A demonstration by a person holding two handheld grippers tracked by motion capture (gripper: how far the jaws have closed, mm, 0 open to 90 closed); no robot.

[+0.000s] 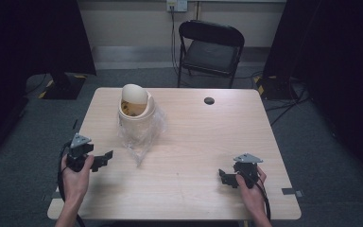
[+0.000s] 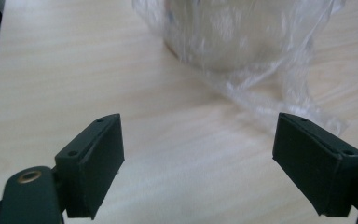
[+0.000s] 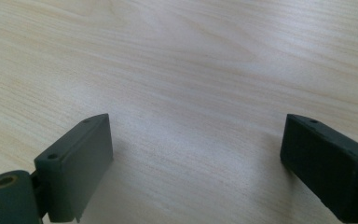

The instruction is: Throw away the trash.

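Bin (image 1: 135, 109): cream plastic, rounded, domed swing lid, standing upright at table's (image 1: 194, 156) far left, long axis vertical | bag (image 1: 141, 137): clear crinkled film sagging around bin, tail trailing toward you | left gripper (image 1: 105, 157): you are holding it spread wide, nothing between, pointing at bag | right gripper (image 1: 223, 177): spread wide over bare pale woodgrain.

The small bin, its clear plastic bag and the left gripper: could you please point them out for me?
small bin (image 1: 134, 111): high view, cream rim.
clear plastic bag (image 2: 279, 100): left gripper view, loose tail on the table.
left gripper (image 1: 105, 157): high view, between its jaw tips.
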